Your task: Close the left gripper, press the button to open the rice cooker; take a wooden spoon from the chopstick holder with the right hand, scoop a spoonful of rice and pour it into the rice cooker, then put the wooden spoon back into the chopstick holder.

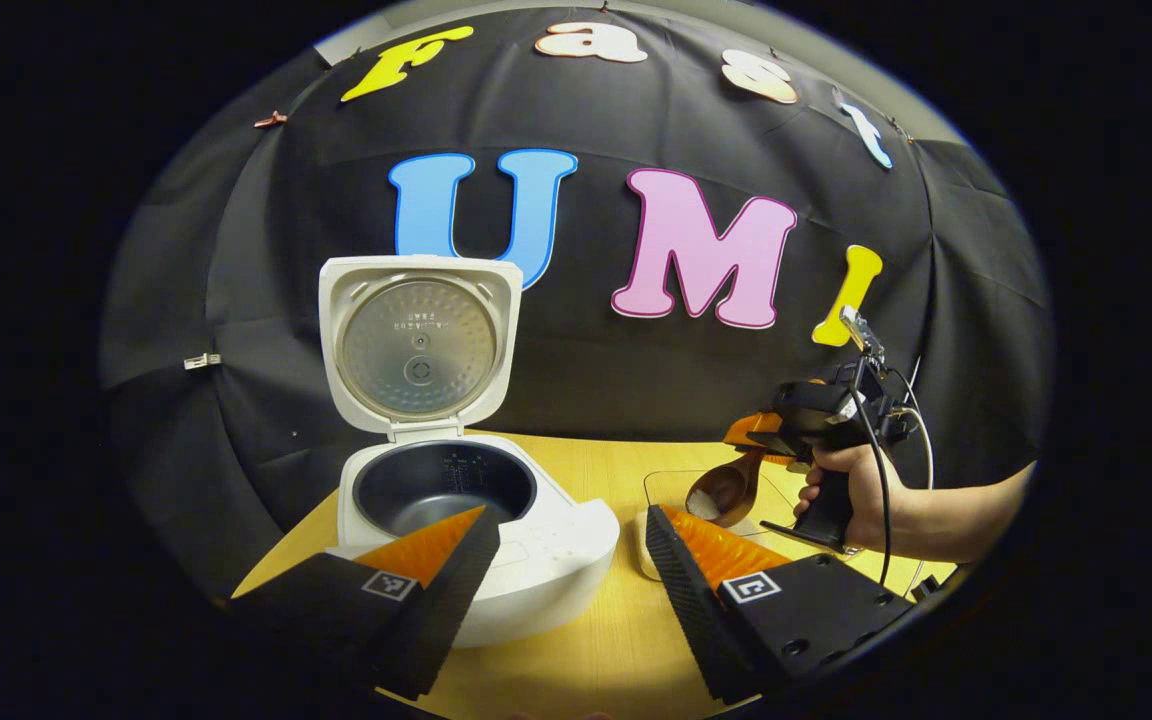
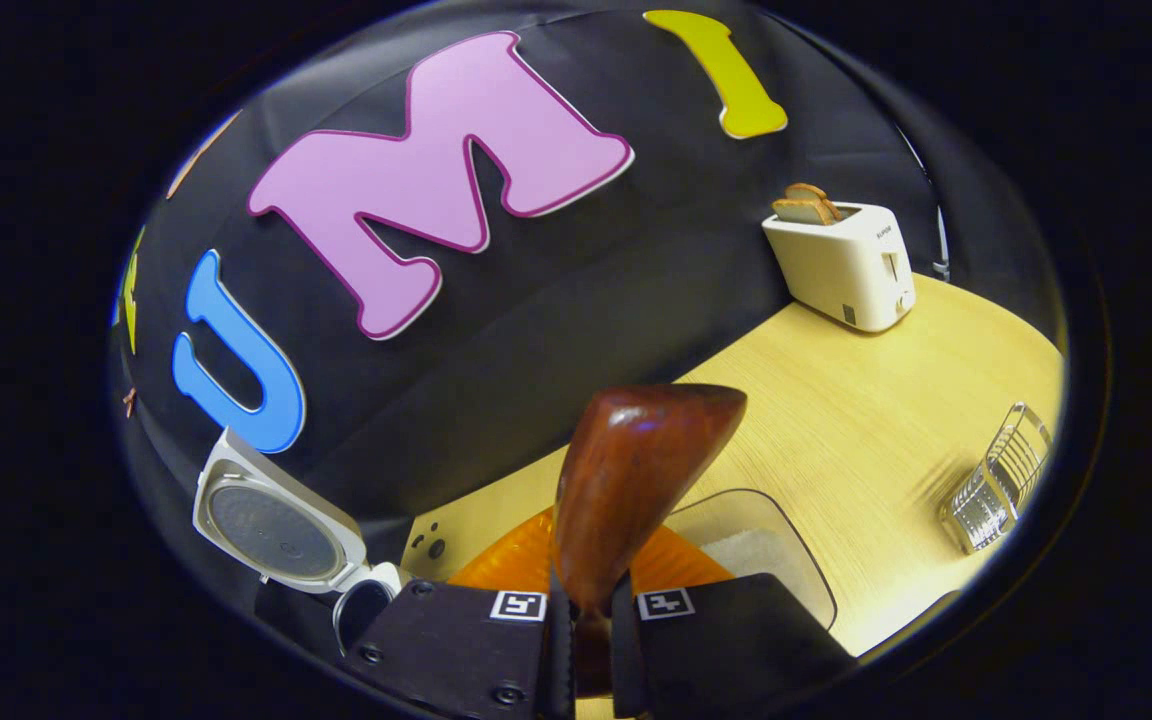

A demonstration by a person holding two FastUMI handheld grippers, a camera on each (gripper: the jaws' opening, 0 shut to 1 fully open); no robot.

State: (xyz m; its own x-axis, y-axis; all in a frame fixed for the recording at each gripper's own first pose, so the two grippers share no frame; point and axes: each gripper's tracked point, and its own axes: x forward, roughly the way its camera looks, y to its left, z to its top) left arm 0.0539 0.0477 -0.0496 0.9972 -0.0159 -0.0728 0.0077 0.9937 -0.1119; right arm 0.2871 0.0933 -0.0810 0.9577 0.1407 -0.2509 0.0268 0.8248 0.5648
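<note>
At six o'clock in the left gripper view, the left hand-held gripper (image 1: 566, 575) shows its two fingers spread wide apart with nothing between them. Just beyond its left finger, toward nine o'clock, the white rice cooker (image 1: 481, 540) sits on the pale wooden counter (image 1: 601, 640) with its hinged lid (image 1: 420, 345) standing upright and its dark inner pot (image 1: 444, 487) exposed. Toward four o'clock, well apart from the cooker, a person's hand (image 1: 851, 490) grips the handle of the right hand-held gripper (image 1: 758, 435). That gripper carries a brown wooden spoon (image 1: 726, 488), whose bowl hangs below it with white rice in it, over a clear, rounded-corner plastic container (image 1: 671, 485) resting on the counter. Whether the spoon touches the container cannot be told.

At six o'clock in the right gripper view, the right hand-held gripper's own fingers (image 2: 536, 650) are clamped from both sides on the neck of the wooden spoon (image 2: 636, 470), whose rounded brown back rises toward the centre. Just past the fingers toward five o'clock lies the clear container (image 2: 786, 550), white rice showing inside it. At eight o'clock stands the open rice cooker (image 2: 366, 600), its lid (image 2: 271, 530) tipped back. At two o'clock, at the counter's (image 2: 886, 400) far edge, a white toaster (image 2: 846, 265) holds browned bread slices in its slots. At four o'clock, a silver wire-mesh chopstick holder (image 2: 1001, 490) stands near the counter's edge, well apart from the spoon.
</note>
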